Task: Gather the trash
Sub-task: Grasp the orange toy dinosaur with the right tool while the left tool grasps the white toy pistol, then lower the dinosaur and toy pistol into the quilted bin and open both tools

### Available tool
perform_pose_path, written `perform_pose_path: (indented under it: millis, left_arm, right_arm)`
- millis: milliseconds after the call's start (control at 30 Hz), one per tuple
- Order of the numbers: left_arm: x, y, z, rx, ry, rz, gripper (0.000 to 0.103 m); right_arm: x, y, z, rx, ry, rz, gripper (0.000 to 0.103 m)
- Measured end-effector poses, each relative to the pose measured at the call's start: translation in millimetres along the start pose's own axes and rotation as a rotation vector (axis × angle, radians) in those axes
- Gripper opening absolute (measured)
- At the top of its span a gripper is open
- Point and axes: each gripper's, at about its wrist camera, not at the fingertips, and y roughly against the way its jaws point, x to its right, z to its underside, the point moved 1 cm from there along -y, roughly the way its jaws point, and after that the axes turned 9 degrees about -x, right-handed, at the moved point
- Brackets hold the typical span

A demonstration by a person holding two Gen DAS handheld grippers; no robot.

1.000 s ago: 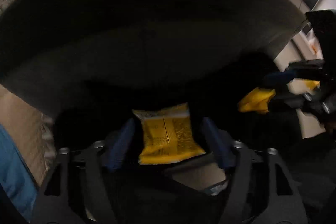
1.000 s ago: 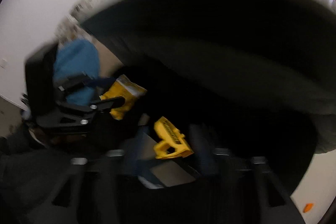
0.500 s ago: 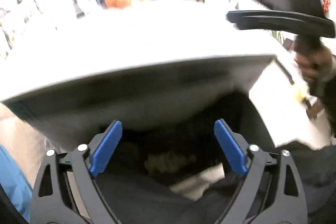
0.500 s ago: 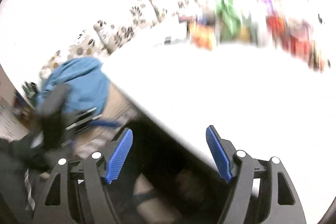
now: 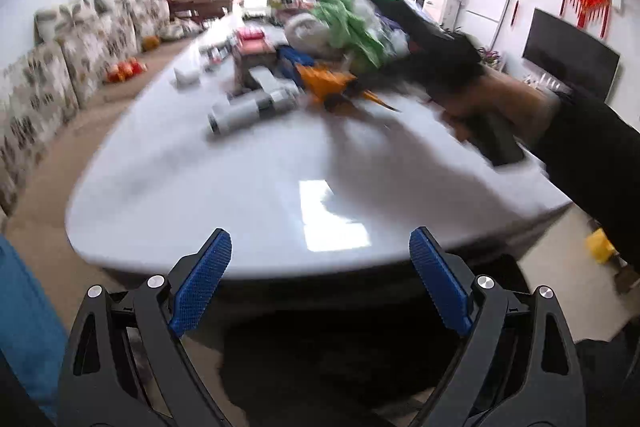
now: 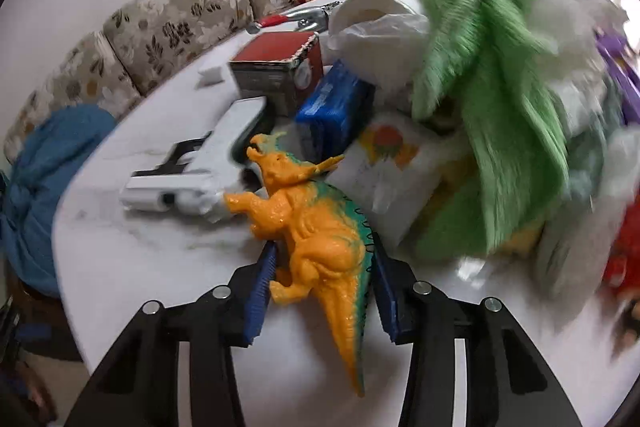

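Table point(image 5: 248, 187), white and glossy, fills my left wrist view, near half bare, clutter heaped at 12 o'clock on its far half. Sofa point(image 6: 180, 15) with floral cushions runs along the wall at 10 o'clock of the right wrist view. Green fluffy cloth point(image 6: 492, 107) drapes over the pile at 1 o'clock there, white plastic bags under and beside it. Red-topped box point(image 6: 276, 67) and blue packet point(image 6: 332, 107) sit at 11, white handheld device point(image 6: 192, 183) at 9. Orange dinosaur toy point(image 6: 316, 231) lies on the table between my right gripper point(image 6: 320, 291) fingers, jaws closing, blue pads already against its flanks, tail trailing toward 6. My left gripper point(image 5: 320, 287) hangs wide apart over the near table edge, nothing between the fingers
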Motion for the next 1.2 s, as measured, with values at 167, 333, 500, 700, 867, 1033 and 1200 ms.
perform_pose_path:
  millis: [167, 333, 500, 700, 867, 1033, 1200]
  left_arm:
    - [-20, -26, -52, 0.022, -0.105, -0.079, 0.088]
    - [-41, -99, -109, -0.124, -0.153, -0.106, 0.088]
    - [-47, -144, -126, -0.237, -0.157, -0.028, 0.082]
    - [-17, -114, -100, -0.140, -0.203, -0.049, 0.074]
    - [7, -57, -66, -0.030, -0.138, 0.007, 0.074]
    - [20, -20, -45, 0.031, -0.092, 0.032, 0.074]
    - [43, -2, -30, 0.038, -0.084, 0.063, 0.074]
  right_arm:
    - [11, 65, 83, 0.090, -0.085, -0.114, 0.029]
    - [25, 93, 144, 0.107, -0.160, -0.111, 0.025]
    - [42, 82, 155, 0.108, -0.217, -0.070, 0.024]
    - [39, 77, 143, 0.154, -0.202, -0.082, 0.024]
    - [39, 79, 148, 0.187, -0.197, -0.075, 0.024]
    - [30, 105, 163, 0.246, -0.174, -0.053, 0.024]
    - [21, 126, 184, 0.265, -0.160, -0.045, 0.024]
